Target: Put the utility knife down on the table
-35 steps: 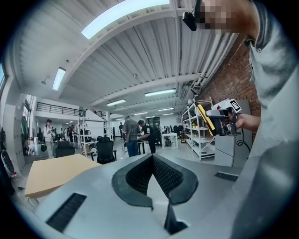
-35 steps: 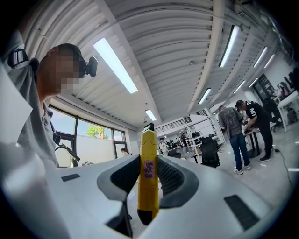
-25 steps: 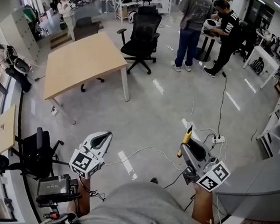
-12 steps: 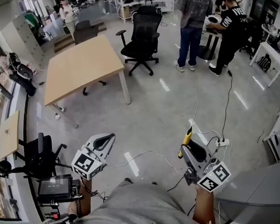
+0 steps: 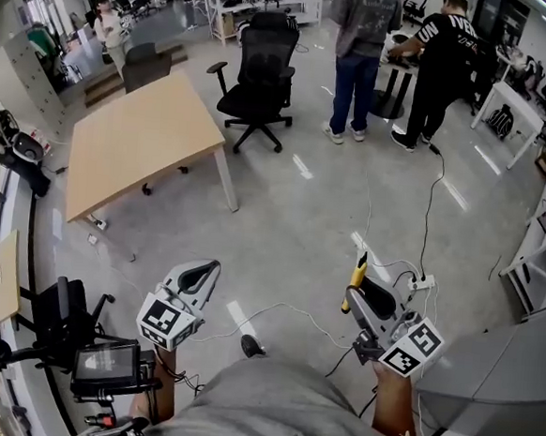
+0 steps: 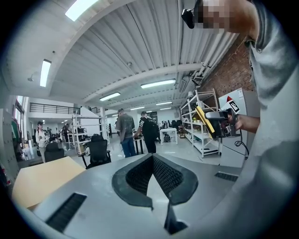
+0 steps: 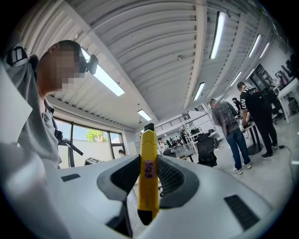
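The utility knife [image 7: 148,175] is clamped between the two jaws of the right gripper [image 5: 363,297], whose dark pads press on either side of its yellow body. A small label sits on the face of the knife between the pads. One black end pokes out beyond the jaw tips, away from the person, and the other black end sits low between the jaws, near the gripper's body. In the head view the knife shows as a thin yellow bar standing along the left edge of the right gripper, held in the air above the grey floor [image 5: 292,214] at the near right of the scene.

The wooden table [image 5: 138,141] stands at the far left, well apart from the knife and from both grippers. A black office chair [image 5: 262,61] stands just beyond the table's right end, and two people [image 5: 362,41] stand at a small round stand farther right.

The left gripper [image 5: 198,277] is held at the near left, also over the floor; its jaws meet at their tips and hold nothing. A white cable [image 5: 284,312] runs across the floor between the two grippers, and a power strip [image 5: 418,282] lies just right of the right gripper.
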Available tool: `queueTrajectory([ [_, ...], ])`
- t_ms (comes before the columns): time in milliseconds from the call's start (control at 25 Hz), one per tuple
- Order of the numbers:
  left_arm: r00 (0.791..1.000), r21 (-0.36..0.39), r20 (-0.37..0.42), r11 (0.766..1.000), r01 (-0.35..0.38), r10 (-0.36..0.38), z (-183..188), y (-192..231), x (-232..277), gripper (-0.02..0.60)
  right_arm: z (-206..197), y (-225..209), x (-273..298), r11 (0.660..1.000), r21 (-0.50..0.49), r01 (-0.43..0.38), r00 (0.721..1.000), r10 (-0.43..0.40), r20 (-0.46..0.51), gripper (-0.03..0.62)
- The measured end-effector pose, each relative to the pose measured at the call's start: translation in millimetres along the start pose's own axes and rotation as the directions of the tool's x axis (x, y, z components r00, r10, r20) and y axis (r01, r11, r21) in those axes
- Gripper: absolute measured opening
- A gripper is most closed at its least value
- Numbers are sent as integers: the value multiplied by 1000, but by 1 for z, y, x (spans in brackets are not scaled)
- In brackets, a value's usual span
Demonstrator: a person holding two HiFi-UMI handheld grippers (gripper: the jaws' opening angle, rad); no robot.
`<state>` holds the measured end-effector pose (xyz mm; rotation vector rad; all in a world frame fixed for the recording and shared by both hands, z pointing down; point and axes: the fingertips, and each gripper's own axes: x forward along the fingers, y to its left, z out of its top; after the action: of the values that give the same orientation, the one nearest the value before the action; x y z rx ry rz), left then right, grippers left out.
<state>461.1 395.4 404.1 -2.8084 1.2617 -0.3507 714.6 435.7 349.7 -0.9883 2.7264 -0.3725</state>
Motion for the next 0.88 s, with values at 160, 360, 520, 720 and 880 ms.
queueTrajectory([
  [160, 1000, 5, 29, 1000, 3, -3, 11, 43, 9, 4, 15, -4, 45, 1000, -28, 4, 1000, -4, -5, 117],
  [360, 998, -11, 62, 1000, -27, 28, 7, 91, 17, 3, 25, -8, 97, 998, -60, -27, 1000, 26, -14, 117],
  [520, 998, 1, 60, 1000, -21, 21, -4, 132, 35, 3, 14, -25, 139, 999, -49, -23, 1000, 22, -11, 117],
  [720, 995, -32, 36, 995, -94, 95, -16, 165, 39, 4, 8, -47, 185, 995, -23, -97, 994, 95, -49, 117],
  [880, 990, -37, 10, 990, -139, 139, -12, 178, 43, 3, 13, -61, 207, 989, 4, -146, 987, 146, -60, 117],
])
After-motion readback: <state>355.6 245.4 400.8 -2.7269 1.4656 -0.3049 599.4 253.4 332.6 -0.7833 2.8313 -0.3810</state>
